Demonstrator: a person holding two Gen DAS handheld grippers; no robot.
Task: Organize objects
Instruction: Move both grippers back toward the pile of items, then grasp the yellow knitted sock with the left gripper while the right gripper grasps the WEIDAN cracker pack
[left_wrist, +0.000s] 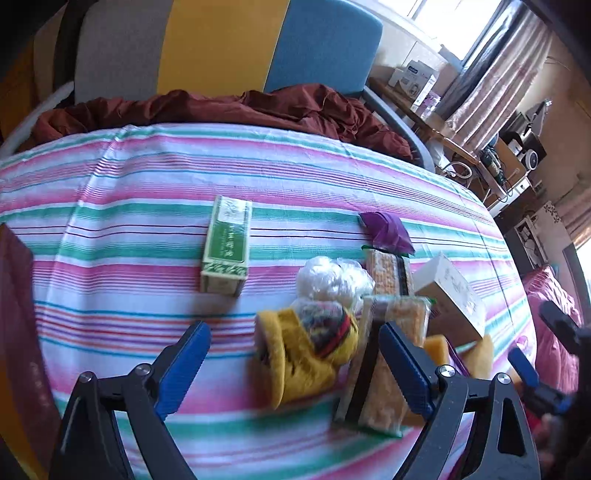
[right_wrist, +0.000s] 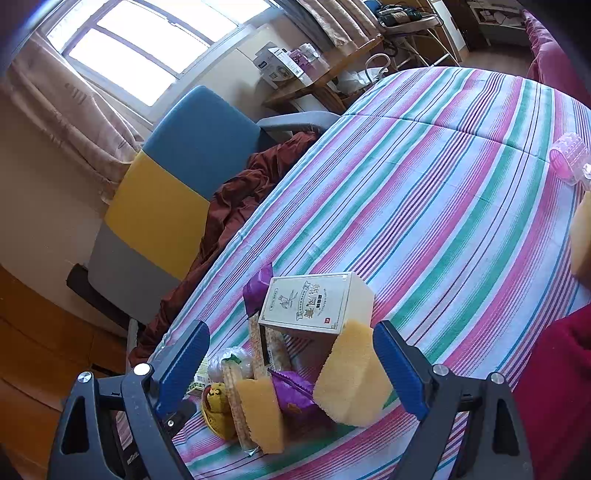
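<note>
A cluster of objects lies on the striped tablecloth (left_wrist: 129, 236). In the left wrist view I see a green box (left_wrist: 226, 246) standing apart, a yellow knitted item (left_wrist: 308, 354), a clear plastic bag (left_wrist: 334, 278), snack packets (left_wrist: 384, 373), a purple wrapper (left_wrist: 386, 230) and a cream box (left_wrist: 452, 295). My left gripper (left_wrist: 295, 363) is open just above the yellow item and the packets. In the right wrist view the cream box (right_wrist: 317, 302), two yellow sponges (right_wrist: 351, 373) and a purple packet (right_wrist: 293, 393) sit between the fingers of my open right gripper (right_wrist: 291, 365).
A blue, yellow and grey chair (left_wrist: 229, 48) with a dark red cloth (left_wrist: 236, 107) stands behind the table. A pink roller (right_wrist: 569, 158) and another yellow sponge (right_wrist: 581, 236) lie at the right edge of the right wrist view. A cluttered side table (left_wrist: 417, 96) stands by the window.
</note>
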